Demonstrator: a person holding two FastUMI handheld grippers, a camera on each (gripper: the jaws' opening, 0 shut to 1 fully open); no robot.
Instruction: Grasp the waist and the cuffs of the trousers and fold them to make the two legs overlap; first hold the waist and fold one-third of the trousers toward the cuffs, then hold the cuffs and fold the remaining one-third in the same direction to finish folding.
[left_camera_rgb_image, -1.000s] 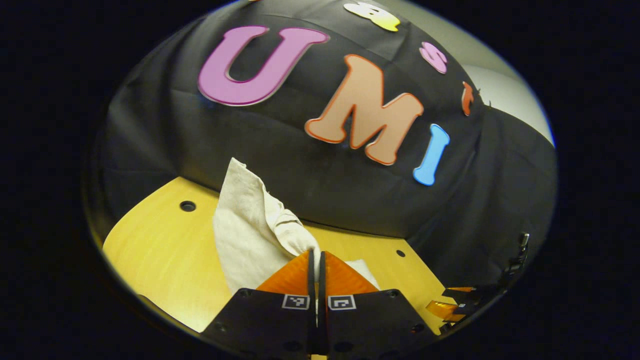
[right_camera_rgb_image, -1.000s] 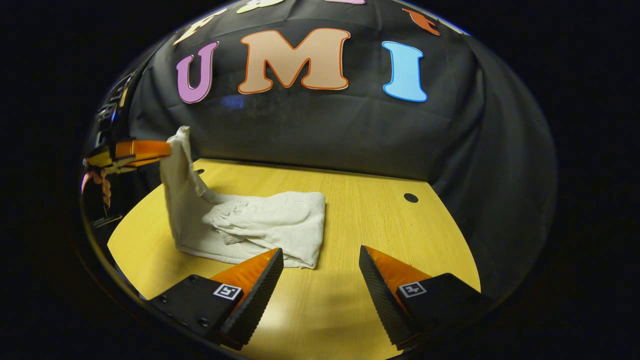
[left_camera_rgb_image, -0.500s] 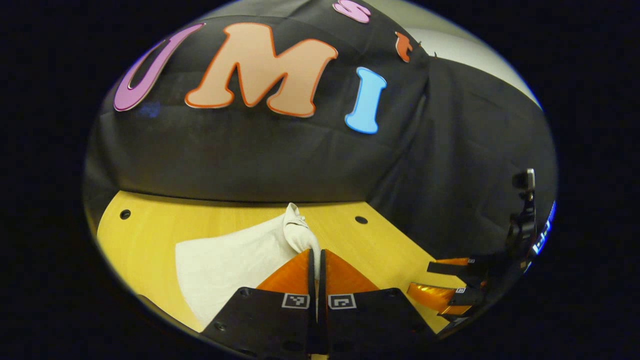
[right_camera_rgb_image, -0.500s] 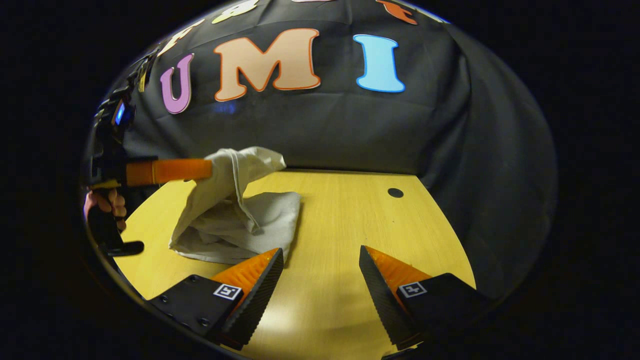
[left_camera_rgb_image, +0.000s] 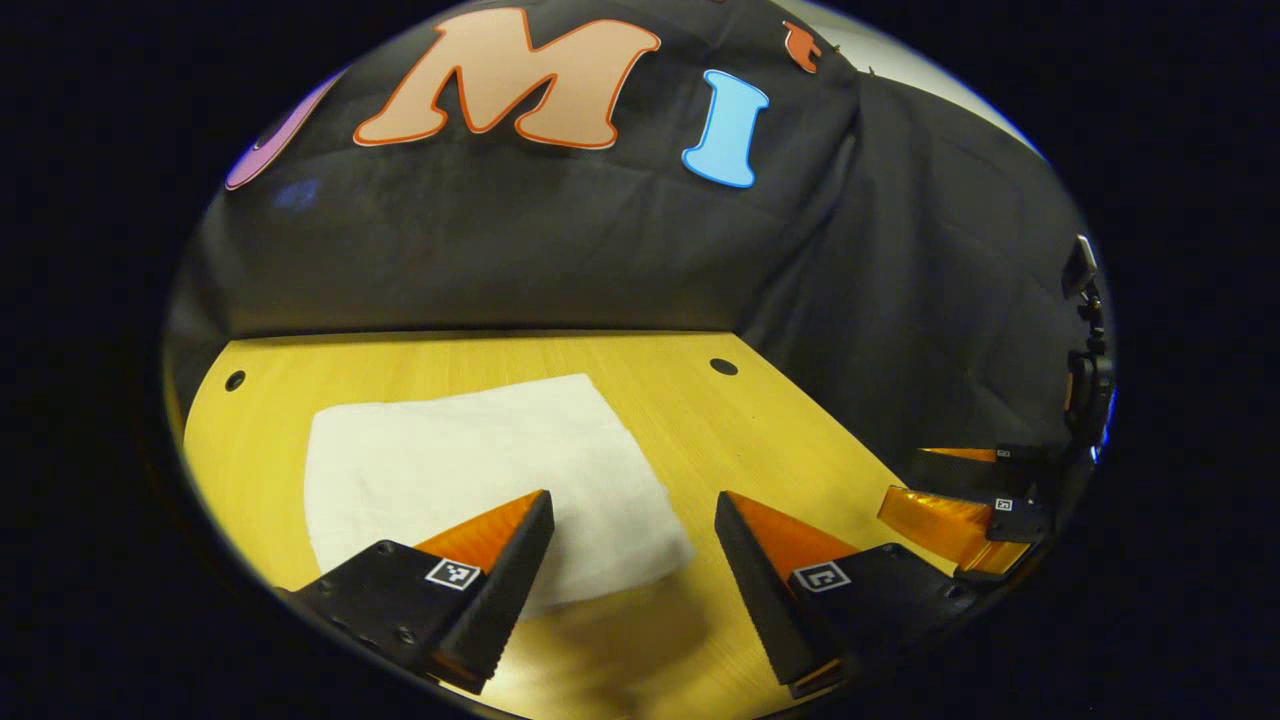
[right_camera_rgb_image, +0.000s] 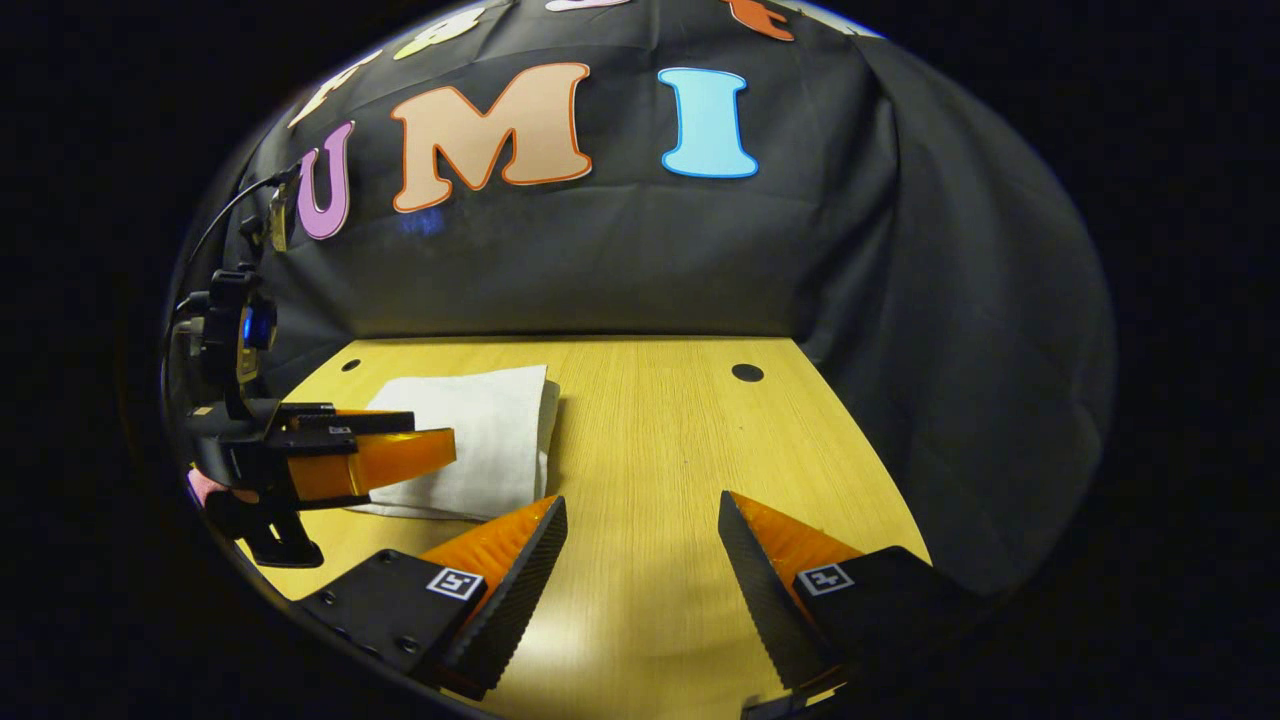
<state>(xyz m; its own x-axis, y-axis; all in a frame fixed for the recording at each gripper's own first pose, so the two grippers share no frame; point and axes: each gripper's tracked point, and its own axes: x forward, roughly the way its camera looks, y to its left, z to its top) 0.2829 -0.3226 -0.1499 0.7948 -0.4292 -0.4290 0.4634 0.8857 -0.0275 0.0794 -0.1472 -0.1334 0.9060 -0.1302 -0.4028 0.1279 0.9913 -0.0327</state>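
We are in a booth walled with black cloth, working over a yellow wooden table (left_camera_rgb_image: 700, 420) with small round holes near its far edge. The trousers (left_camera_rgb_image: 470, 470) lie on it folded into a flat pale rectangle. In the left gripper view they sit just ahead of the left gripper (left_camera_rgb_image: 632, 505), reaching under its left-hand finger and into the gap between its jaws, which stand wide apart and grasp nothing. In the right gripper view we see the trousers (right_camera_rgb_image: 470, 440) ahead and left of the right gripper (right_camera_rgb_image: 640, 510), whose jaws are likewise spread over bare wood. There the left gripper (right_camera_rgb_image: 440, 440) hovers at the cloth's near-left edge, its fingers close above it; whether they touch, we cannot tell.
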